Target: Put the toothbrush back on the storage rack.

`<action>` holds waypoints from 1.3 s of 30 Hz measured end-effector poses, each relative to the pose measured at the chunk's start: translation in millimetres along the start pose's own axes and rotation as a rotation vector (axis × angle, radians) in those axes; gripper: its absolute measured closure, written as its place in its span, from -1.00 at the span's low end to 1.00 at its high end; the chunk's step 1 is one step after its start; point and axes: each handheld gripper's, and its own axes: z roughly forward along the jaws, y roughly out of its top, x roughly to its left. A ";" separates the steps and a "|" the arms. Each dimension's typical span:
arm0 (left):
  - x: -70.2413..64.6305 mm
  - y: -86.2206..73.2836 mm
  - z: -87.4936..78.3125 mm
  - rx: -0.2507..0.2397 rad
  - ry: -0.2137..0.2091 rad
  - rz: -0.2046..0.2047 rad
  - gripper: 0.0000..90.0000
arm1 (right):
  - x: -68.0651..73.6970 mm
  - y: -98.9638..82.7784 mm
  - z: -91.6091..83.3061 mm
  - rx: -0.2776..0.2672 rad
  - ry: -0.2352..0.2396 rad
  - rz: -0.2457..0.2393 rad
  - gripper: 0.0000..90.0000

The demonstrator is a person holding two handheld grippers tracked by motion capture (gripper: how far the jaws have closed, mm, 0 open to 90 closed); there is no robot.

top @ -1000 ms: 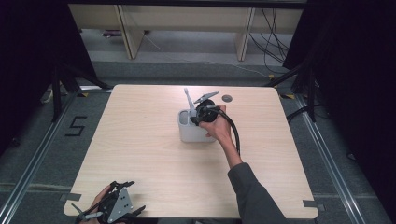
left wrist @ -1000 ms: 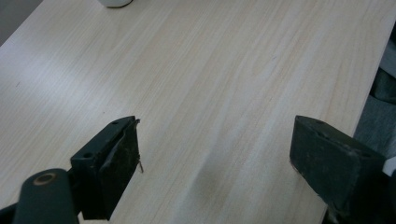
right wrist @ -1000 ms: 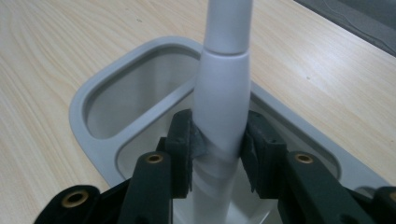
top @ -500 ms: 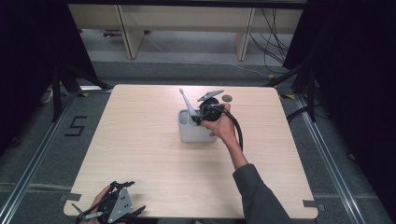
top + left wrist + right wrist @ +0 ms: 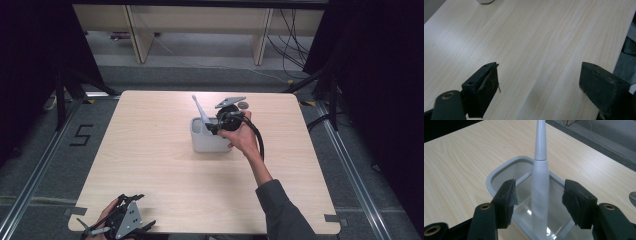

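The tabletop [image 5: 150, 165] is a pale wood-grain panel standing on a grey floor, with dark curtains at both sides. A grey container [image 5: 209, 136] with rounded corners sits directly below and ahead of the right hand-held gripper [image 5: 538, 195]. A slim white handle [image 5: 540, 170], of a utensil whose type cannot be determined, stands in the container and leans on its far rim, rising between the jaws. The jaws have just been opening; both pads stand clear of the handle, so the utensil is released. Judgement: placement in the container appears complete; withdrawal of the right hand-held gripper remains. The left hand-held gripper [image 5: 539, 82] rests at the near tabletop edge, jaws wide apart and empty.
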 end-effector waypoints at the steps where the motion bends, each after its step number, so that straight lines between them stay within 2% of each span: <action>1: 0.4 0.0 -0.1 0.002 -0.007 0.000 -0.66 | 0.6 -1.4 -2.1 -0.013 -0.005 -0.003 -0.06; 2: 1.0 0.4 -0.8 0.011 -0.021 0.001 -0.66 | 1.5 -2.1 -3.5 -0.012 -0.001 0.001 -0.08; 6: 0.6 0.4 -0.4 0.009 -0.017 -0.004 -0.66 | 2.9 -4.3 -7.6 -0.030 -0.002 0.012 -0.15; 10: 0.0 -0.1 0.9 -0.005 -0.013 -0.009 -0.66 | 2.1 -8.3 -14.9 -0.056 -0.002 -0.007 -0.24; 12: -0.1 -0.1 1.0 -0.006 -0.013 -0.010 -0.66 | 3.3 -9.2 -17.1 -0.054 0.003 0.007 -0.25; 13: -0.2 -0.2 1.0 -0.006 -0.013 -0.012 -0.66 | 2.0 -9.8 -18.0 -0.066 0.001 -0.016 -0.26; 16: -0.2 -0.3 1.1 -0.006 -0.013 -0.011 -0.66 | 4.9 -13.1 -23.8 -0.075 0.003 0.012 -0.29; 17: -0.2 -0.3 1.2 -0.006 -0.013 -0.011 -0.66 | 3.4 -13.4 -24.8 -0.081 0.005 -0.010 -0.30; 19: -0.2 -0.3 1.2 -0.006 -0.013 -0.011 -0.66 | 5.2 -15.5 -25.9 -0.096 0.002 0.001 -0.30; 21: -0.2 -0.3 1.3 -0.006 -0.013 -0.011 -0.66 | 4.0 -15.7 -27.0 -0.094 0.016 -0.010 -0.30; 22: -0.4 -0.4 1.3 -0.008 -0.017 -0.013 -0.66 | 6.7 -16.7 -28.5 -0.092 0.012 0.018 -0.30; 23: 0.1 -0.3 0.7 0.000 -0.019 -0.004 -0.66 | 5.7 -17.1 -30.3 -0.092 0.004 -0.006 -0.30; 30: -0.1 -0.1 1.2 -0.005 -0.012 -0.012 -0.66 | 8.5 -18.6 -36.0 -0.103 0.016 -0.007 -0.30; 31: -0.1 0.0 1.1 -0.004 -0.012 -0.011 -0.66 | 8.4 -19.0 -36.9 -0.103 0.011 -0.021 -0.30; 32: -0.2 0.0 1.2 -0.004 -0.011 -0.012 -0.66 | 11.0 -20.1 -36.9 -0.110 0.019 0.013 -0.30; 33: 0.0 0.1 1.1 -0.002 -0.010 -0.011 -0.66 | 9.7 -20.4 -37.4 -0.110 0.020 -0.015 -0.30; 36: 0.0 -0.3 1.0 -0.005 -0.011 -0.011 -0.66 | 10.9 -23.4 -38.8 -0.116 0.027 -0.015 -0.30; 38: 0.1 -0.3 1.0 -0.006 -0.011 -0.010 -0.66 | 11.4 -24.6 -41.1 -0.108 0.013 -0.013 -0.30; 39: 0.3 -0.3 0.8 -0.003 -0.011 -0.007 -0.66 | 12.4 -27.1 -41.4 -0.123 0.021 -0.004 -0.30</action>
